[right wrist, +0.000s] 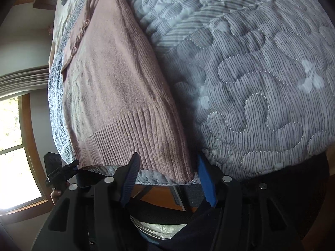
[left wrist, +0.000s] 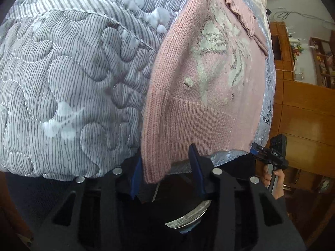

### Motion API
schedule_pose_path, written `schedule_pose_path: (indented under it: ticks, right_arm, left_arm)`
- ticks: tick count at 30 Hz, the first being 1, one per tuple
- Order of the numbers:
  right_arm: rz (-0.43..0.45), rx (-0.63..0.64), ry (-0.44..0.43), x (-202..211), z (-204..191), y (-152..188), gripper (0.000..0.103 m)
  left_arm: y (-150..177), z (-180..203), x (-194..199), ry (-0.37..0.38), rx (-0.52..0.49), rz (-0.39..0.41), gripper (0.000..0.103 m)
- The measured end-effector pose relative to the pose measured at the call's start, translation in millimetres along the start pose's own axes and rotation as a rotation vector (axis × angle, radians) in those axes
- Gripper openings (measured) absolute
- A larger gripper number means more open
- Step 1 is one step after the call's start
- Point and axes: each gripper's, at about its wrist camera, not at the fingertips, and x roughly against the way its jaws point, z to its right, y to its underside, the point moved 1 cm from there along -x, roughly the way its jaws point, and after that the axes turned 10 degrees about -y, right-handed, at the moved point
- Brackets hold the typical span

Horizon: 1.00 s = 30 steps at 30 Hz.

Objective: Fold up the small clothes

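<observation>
A pink knit sweater point(left wrist: 209, 83) with a white and grey butterfly pattern lies flat on a quilted bedspread point(left wrist: 73, 73), a sleeve point(left wrist: 242, 10) folded over its far end. My left gripper point(left wrist: 165, 154) is open, its blue pads on either side of the hem's left corner point(left wrist: 155, 167). In the right wrist view the same sweater point(right wrist: 117, 83) shows its ribbed hem point(right wrist: 146, 142). My right gripper point(right wrist: 167, 156) is open around the hem's right corner point(right wrist: 184, 173). Each gripper also shows small in the other's view: the right gripper point(left wrist: 256, 147) and the left gripper point(right wrist: 74, 164), both at the bed's edge.
The grey striped quilt point(right wrist: 261, 73) spreads wide on both sides of the sweater. A wooden cabinet point(left wrist: 303, 115) stands beyond the bed on the right, with shelves behind it. A bright window point(right wrist: 14, 146) with a wooden frame is on the left. A hand point(left wrist: 276, 179) holds the right gripper's handle.
</observation>
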Motion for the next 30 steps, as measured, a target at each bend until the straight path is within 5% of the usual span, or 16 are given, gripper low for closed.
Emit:
schedule_pose_path:
  ticks: [2,4,5,17,30]
  right_arm:
    - [0.007,-0.004,-0.016,3.2,2.9,3.5,0.046]
    - [0.018,0.013,-0.043,7.0,3.7,6.9,0.012]
    - [0.034,0.023,-0.056,9.7,2.3,9.1,0.011]
    - [0.185,0.035,-0.331,74.7,-32.9,15.4,0.010]
    - [0.271,0.048,-0.397,106.9,-89.5,-58.4,0.009]
  left_arm:
    - [1.7,-5.2,-2.5,0.022,0.028,-0.007,0.009]
    - [5.0,-8.6,-0.2,0.035,0.047,0.007,0.009]
    - [7.1,-8.4,1.7,0.043,0.052,0.014,0.008]
    - [22.7,11.0,67.1,0.263,0.113,0.176,0.007]
    - [-44.5,37.9,113.3,0.394,0.226,0.266,0.007]
